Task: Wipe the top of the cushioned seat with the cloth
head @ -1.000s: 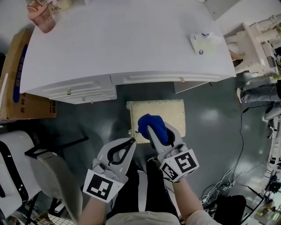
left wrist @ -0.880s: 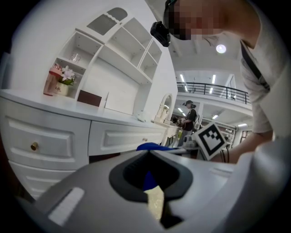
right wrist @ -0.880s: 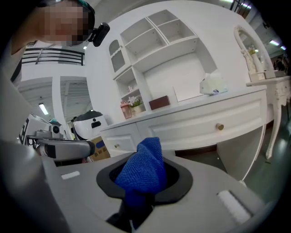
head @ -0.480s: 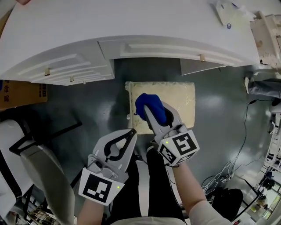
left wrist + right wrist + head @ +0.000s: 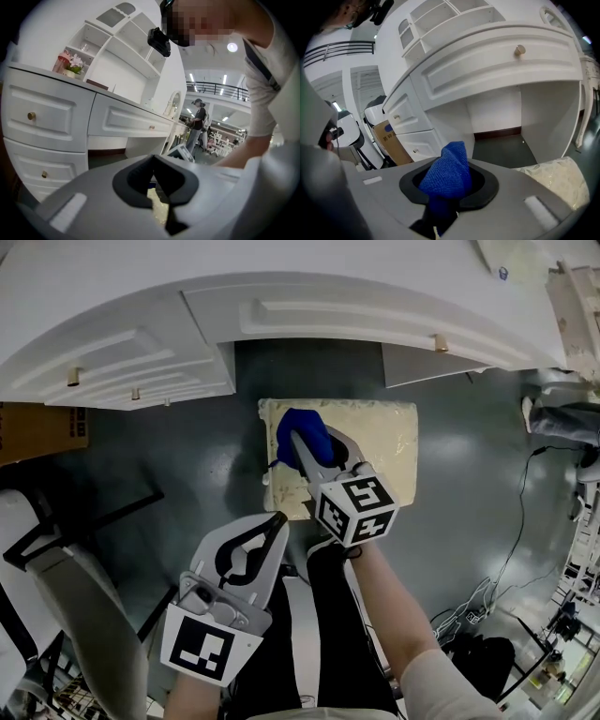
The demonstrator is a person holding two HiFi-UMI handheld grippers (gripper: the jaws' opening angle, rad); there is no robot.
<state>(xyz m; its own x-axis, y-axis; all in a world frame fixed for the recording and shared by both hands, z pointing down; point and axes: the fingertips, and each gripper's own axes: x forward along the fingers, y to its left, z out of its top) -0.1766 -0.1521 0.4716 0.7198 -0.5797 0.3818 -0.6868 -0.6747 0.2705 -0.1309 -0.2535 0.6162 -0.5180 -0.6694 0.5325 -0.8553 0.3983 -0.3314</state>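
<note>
White desk (image 5: 309,315) spans top of frame, its upper part cut off. Cushioned seat (image 5: 384,442) at centre; left part hidden by my right gripper (image 5: 307,452). Right gripper clenched on blue cloth (image 5: 294,427), which is bunched over jaw tips at seat's upper left; contact hard to judge. My left gripper (image 5: 277,521) at lower left, jaws closed, empty.

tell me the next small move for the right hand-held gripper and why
Probably sweep the cloth rightward across the seat. The right hand-held gripper is shut on the cloth over the seat's far-left part, so most of the top lies to its right. Whether the cloth presses on the seat can't be told.
</note>
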